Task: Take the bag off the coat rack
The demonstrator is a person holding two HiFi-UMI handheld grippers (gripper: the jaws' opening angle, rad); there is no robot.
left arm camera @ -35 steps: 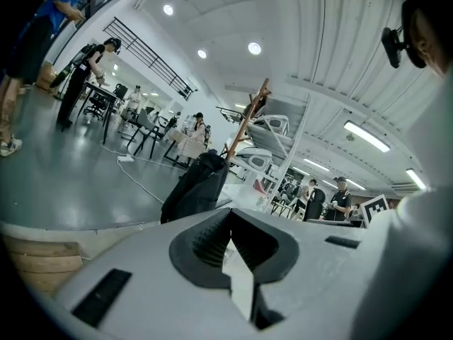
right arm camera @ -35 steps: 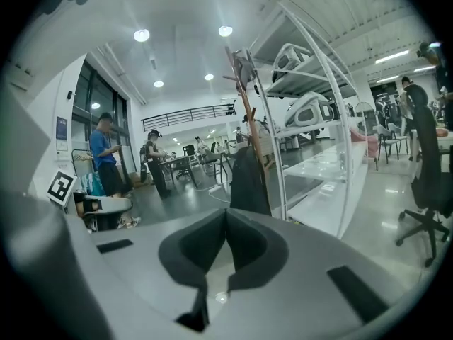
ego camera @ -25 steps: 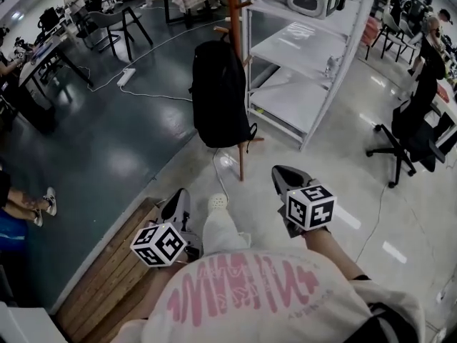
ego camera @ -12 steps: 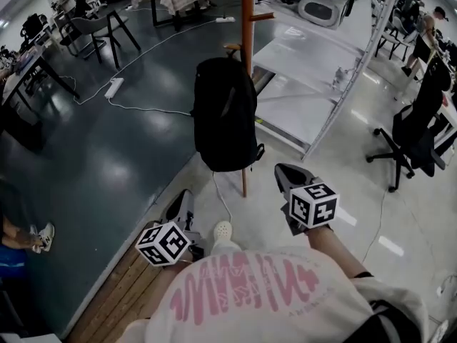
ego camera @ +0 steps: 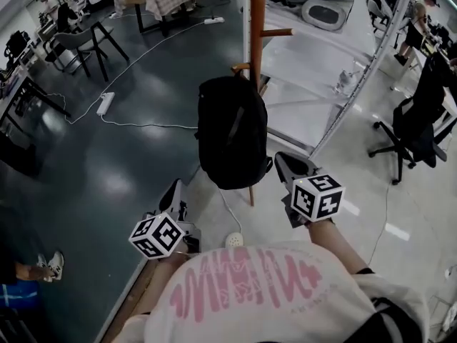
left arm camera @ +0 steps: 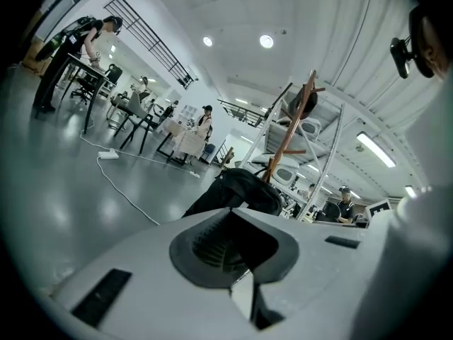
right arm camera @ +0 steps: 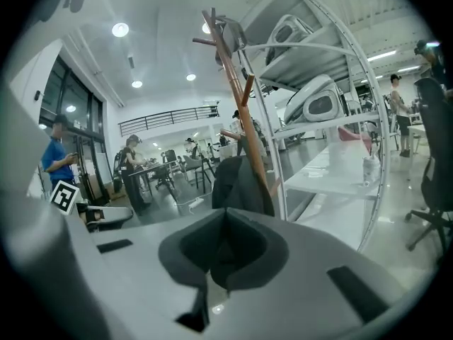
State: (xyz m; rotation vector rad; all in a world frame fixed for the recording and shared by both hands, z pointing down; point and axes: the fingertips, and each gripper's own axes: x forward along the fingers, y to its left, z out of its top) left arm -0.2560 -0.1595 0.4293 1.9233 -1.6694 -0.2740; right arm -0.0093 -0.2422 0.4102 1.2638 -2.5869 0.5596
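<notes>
A black backpack (ego camera: 232, 131) hangs from a peg of the wooden coat rack (ego camera: 257, 20), its bottom well above the floor. The bag (left arm camera: 237, 190) shows just past the left jaws in the left gripper view, and the bag (right arm camera: 241, 183) hangs beside the rack pole (right arm camera: 237, 83) in the right gripper view. My left gripper (ego camera: 173, 194) is low and left of the bag, shut and empty. At the bag's lower right corner, close to it, my right gripper (ego camera: 289, 164) is shut with nothing held.
A white shelving unit (ego camera: 335, 63) stands right behind the rack. A black office chair (ego camera: 414, 131) is at the right. A white cable (ego camera: 150, 125) and power strip (ego camera: 105, 103) lie on the dark floor. Tables, chairs and people fill the far left.
The person has stepped closer to the rack, so the bag looks bigger and nearer. Both grippers have come forward with the body, and the wooden platform edge has slipped out of view.
</notes>
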